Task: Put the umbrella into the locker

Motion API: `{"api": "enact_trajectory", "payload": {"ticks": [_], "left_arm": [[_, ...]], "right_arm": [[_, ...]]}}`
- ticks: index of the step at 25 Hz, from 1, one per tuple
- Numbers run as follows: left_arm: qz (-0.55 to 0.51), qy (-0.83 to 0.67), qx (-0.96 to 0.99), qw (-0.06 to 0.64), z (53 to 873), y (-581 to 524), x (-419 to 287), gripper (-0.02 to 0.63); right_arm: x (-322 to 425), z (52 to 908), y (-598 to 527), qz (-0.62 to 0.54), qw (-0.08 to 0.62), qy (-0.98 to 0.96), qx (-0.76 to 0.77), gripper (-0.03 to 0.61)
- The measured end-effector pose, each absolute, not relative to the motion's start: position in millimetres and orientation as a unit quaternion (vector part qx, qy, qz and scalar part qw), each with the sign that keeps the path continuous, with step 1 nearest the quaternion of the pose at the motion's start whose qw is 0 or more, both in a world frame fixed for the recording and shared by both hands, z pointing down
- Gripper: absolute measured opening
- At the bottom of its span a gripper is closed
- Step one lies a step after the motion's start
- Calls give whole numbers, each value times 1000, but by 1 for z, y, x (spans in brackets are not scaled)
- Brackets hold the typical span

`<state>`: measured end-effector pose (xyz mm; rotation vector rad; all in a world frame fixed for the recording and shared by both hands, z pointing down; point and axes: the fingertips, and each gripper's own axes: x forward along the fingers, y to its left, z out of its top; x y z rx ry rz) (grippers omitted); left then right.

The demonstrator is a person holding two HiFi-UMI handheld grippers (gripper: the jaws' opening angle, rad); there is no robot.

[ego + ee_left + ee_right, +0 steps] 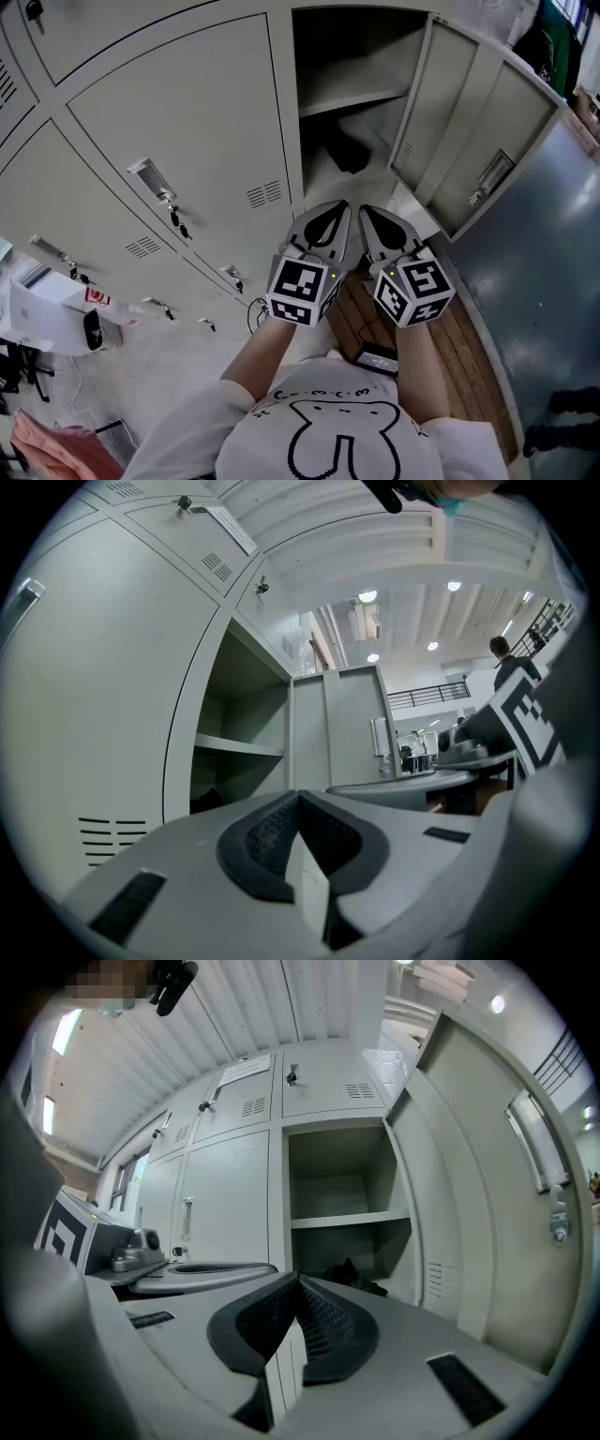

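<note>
Already the umbrella (pixel 343 150) lay inside the locker (pixel 317 56), a dark folded bundle on the bottom of the lower compartment, just under the single shelf (pixel 354 98). Nothing touched it. The compartment above the shelf showed only bare grey walls. The locker's door (pixel 487 122) stood swung wide to the right, its handle facing outward.

You held your 2 claws side by side in front of the opening, both pointing toward it and well short of the umbrella. Your left claw (pixel 337 211) had its jaws together, the dark ribbed pads meeting at the tips with nothing between them. Your right claw (pixel 369 214) was the same: jaws pressed together and empty, with the umbrella visible past its tips in the right gripper view. The 2 claws sat near each other without touching.

To the left of the open compartment ran a row of closed lockers (pixel 178 122) with vents and small latches. Below your hands were wooden boards (pixel 464 352) with a small black device (pixel 378 357) lying on them.
</note>
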<state>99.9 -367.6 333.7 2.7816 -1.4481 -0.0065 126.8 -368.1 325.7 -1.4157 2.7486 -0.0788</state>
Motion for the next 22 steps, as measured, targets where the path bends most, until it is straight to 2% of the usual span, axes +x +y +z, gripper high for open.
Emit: {"api": "enact_trajectory", "payload": {"ticks": [22], "left_arm": [[-28,-450,892,-26,325,-371,94,-3]], "right_arm": [[126,321,-365,36,10,866,-499,-3]]}}
